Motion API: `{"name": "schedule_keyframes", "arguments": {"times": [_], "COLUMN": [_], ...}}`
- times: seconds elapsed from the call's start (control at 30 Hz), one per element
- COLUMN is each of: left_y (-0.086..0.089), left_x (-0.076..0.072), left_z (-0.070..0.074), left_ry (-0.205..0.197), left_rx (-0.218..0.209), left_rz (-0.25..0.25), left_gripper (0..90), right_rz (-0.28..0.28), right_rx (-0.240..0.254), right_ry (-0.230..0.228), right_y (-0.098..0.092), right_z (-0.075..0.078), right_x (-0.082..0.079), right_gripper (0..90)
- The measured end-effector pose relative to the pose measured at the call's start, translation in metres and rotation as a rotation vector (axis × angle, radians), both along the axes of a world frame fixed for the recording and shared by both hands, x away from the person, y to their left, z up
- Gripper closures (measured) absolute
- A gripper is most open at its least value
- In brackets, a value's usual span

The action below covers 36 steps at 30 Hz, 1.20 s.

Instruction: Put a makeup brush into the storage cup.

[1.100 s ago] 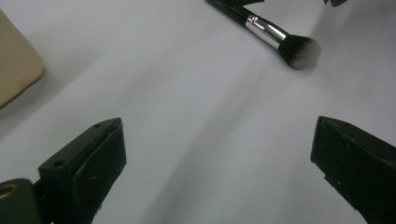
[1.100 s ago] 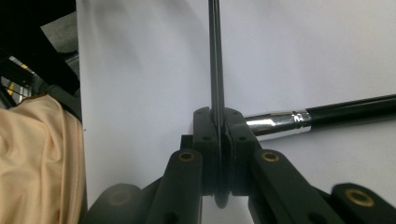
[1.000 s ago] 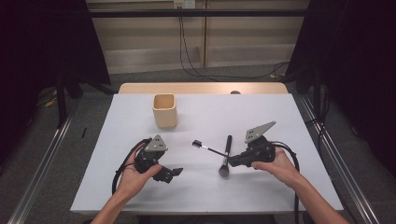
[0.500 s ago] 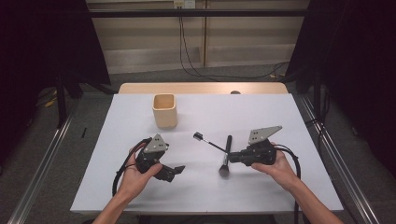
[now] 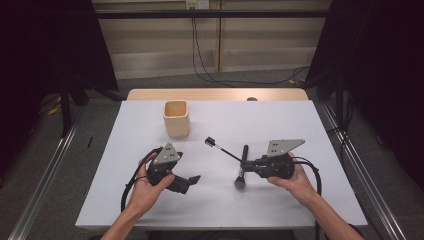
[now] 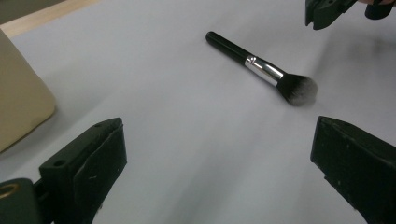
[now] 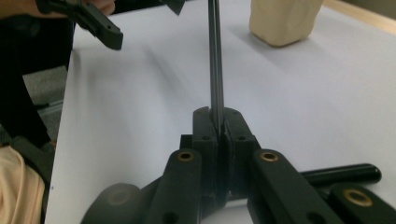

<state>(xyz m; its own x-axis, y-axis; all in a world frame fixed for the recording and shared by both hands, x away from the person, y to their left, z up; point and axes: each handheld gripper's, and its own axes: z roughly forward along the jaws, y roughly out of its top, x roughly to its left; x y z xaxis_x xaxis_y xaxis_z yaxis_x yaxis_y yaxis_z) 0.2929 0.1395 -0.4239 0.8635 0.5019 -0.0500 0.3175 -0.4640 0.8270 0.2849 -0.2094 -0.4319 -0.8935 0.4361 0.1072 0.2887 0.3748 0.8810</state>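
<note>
My right gripper (image 5: pixel 248 163) is shut on the end of a thin black brush (image 5: pixel 225 151), whose small head points toward the far left. In the right gripper view the jaws (image 7: pixel 217 119) pinch that thin handle (image 7: pixel 215 56), which runs straight away from them. A thick black makeup brush (image 5: pixel 241 179) with a silver collar lies on the white table (image 5: pixel 280 120) just under the right gripper; its handle end (image 7: pixel 341 175) shows beside the jaws. My left gripper (image 5: pixel 187 181) rests open with nothing between its fingers, pointing at the thick brush (image 6: pixel 261 70).
A beige square cup (image 5: pixel 176 119) stands upright at the far left of the table, beyond the left gripper, and shows as the cup (image 6: pixel 18 102) at that view's left edge. Each gripper's cable trails back toward the person. The table's wooden far edge (image 5: pixel 215 94) lies beyond.
The right gripper has rolled so its grey plate sits flatter, and the thin brush's head has risen slightly. The left gripper and the thick brush have not moved.
</note>
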Motion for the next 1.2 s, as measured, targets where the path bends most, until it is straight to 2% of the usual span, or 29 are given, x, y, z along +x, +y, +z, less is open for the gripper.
{"name": "schedule_keyframes", "arguments": {"times": [0.07,0.1,0.27,0.3,0.33,0.37,0.5,0.63,0.77,0.8,0.87,0.93,1.0,1.07,1.17,1.2], "left_y": [-0.001,-0.002,-0.006,-0.006,-0.009,-0.009,-0.017,-0.026,-0.033,-0.036,-0.041,-0.046,-0.05,-0.055,-0.06,-0.061], "left_x": [0.0,0.0,0.0,0.0,-0.001,0.0,0.001,-0.002,-0.002,-0.001,0.0,0.002,0.004,0.005,0.006,0.007], "left_z": [0.0,0.001,0.002,0.002,0.003,0.003,0.004,0.008,0.014,0.015,0.016,0.017,0.018,0.019,0.021,0.021], "left_ry": [0.0,-0.008,-0.04,-0.04,-0.074,-0.079,-0.065,-0.092,-0.094,-0.097,-0.1,-0.102,-0.09,-0.1,-0.095,-0.093], "left_rx": [-0.023,-0.02,-0.083,-0.083,-0.128,-0.135,-0.214,-0.235,-0.264,-0.253,-0.262,-0.254,-0.257,-0.243,-0.246,-0.26], "left_rz": [0.006,0.012,0.014,0.014,0.024,0.026,0.026,0.016,-0.015,-0.014,-0.016,-0.021,-0.024,-0.038,-0.034,-0.037], "left_gripper": [3.7,3.8,5.4,5.4,5.5,5.5,6.3,5.5,3.1,1.8,1.2,1.6,1.7,2.6,4.4,5.9], "right_rz": [-0.002,-0.001,-0.007,-0.008,-0.009,-0.014,-0.013,-0.002,0.005,0.008,0.006,-0.004,-0.002,-0.006,-0.006,-0.005], "right_rx": [0.021,0.034,0.083,0.09,0.094,0.095,0.115,0.119,0.124,0.129,0.134,0.135,0.136,0.138,0.141,0.14], "right_ry": [-0.009,-0.011,-0.019,-0.017,-0.015,-0.013,-0.026,-0.032,-0.031,-0.031,-0.035,-0.036,-0.039,-0.04,-0.037,-0.038], "right_y": [-0.001,-0.001,-0.004,-0.004,-0.004,-0.004,-0.005,-0.003,-0.001,0.0,0.0,-0.001,-0.002,-0.003,-0.004,-0.003], "right_z": [0.001,0.001,0.003,0.003,0.002,0.002,0.004,0.004,0.004,0.004,0.005,0.006,0.006,0.007,0.007,0.007], "right_x": [0.0,0.0,0.0,-0.001,-0.001,-0.001,-0.001,-0.002,-0.003,-0.003,-0.003,-0.003,-0.003,-0.003,-0.002,-0.002], "right_gripper": [85.7,85.8,85.8,85.8,85.8,85.8,85.8,85.8,85.8,85.8,85.8,85.8,85.8,85.8,85.8,85.7]}}
